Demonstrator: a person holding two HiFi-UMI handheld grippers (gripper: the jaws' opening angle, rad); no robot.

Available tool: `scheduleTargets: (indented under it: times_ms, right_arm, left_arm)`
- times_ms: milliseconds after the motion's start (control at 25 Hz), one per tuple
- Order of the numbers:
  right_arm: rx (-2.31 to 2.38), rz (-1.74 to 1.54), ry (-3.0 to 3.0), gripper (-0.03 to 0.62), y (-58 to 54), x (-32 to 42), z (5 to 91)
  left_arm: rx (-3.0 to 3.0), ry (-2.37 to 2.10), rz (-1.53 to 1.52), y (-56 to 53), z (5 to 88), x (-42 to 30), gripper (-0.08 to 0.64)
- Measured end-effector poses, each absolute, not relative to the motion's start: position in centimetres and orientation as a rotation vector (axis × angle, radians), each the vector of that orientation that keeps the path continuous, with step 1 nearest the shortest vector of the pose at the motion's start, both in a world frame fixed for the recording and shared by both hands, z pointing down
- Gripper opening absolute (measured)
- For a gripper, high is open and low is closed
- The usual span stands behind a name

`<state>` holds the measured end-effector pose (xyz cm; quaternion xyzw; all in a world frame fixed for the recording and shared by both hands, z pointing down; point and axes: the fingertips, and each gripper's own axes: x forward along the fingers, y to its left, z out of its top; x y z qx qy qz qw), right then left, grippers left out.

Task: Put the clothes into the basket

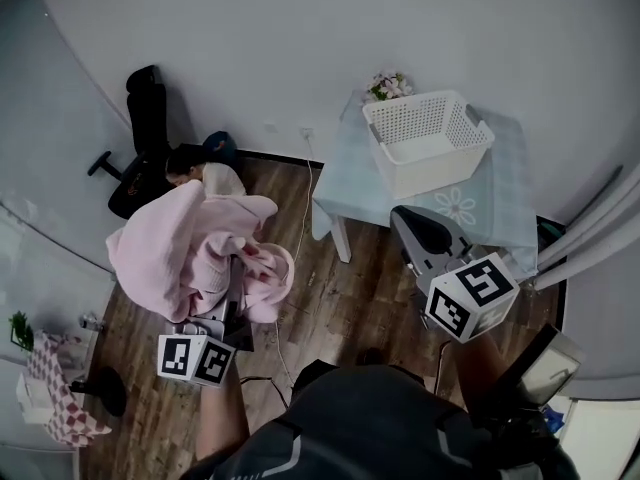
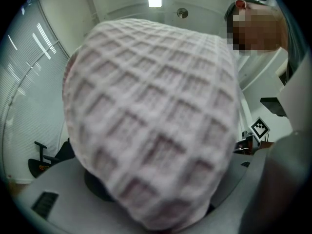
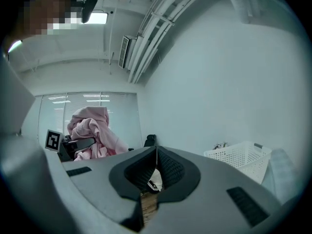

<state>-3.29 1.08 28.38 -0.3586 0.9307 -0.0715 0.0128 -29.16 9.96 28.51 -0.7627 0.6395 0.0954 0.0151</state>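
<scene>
The left tongs [image 1: 237, 286] are clamped on a bundle of pink clothes [image 1: 185, 251]. In the left gripper view the waffle-knit fabric bulges up from between the jaws and fills almost the whole picture. From the head view, the bundle hangs off the tips of these tongs over the wooden floor [image 1: 345, 308], at the left of the scene. One fold shows a darker red pattern. The right gripper view shows the same bundle held up off the floor, heaped over the left tongs.

The right tongs [image 1: 408, 220] are clenched. In their own view the two jaw tips meet in a single line, with nothing gripped between them. They hover at the near edge of the tabletop [image 1: 345, 178], which is draped in a pale blue cloth.

The white perforated basket [image 1: 425, 138] stands on that tabletop, at the far right and well apart from the clothes. Nothing shows inside it. A small bunch of flowers [image 1: 388, 86] sits just behind its far left corner. A black office chair [image 1: 140, 133] stands by the wall at the far left.
</scene>
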Motion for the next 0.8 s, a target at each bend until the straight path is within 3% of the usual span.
scheduleTargets:
  times_ms: [800]
  right_arm:
    - [-1.267,-0.213,2.840,0.015,-12.7,-9.7,27.3]
  left_arm:
    - [-2.505,1.815,0.243,-6.9,28.7,-34.4,0.357]
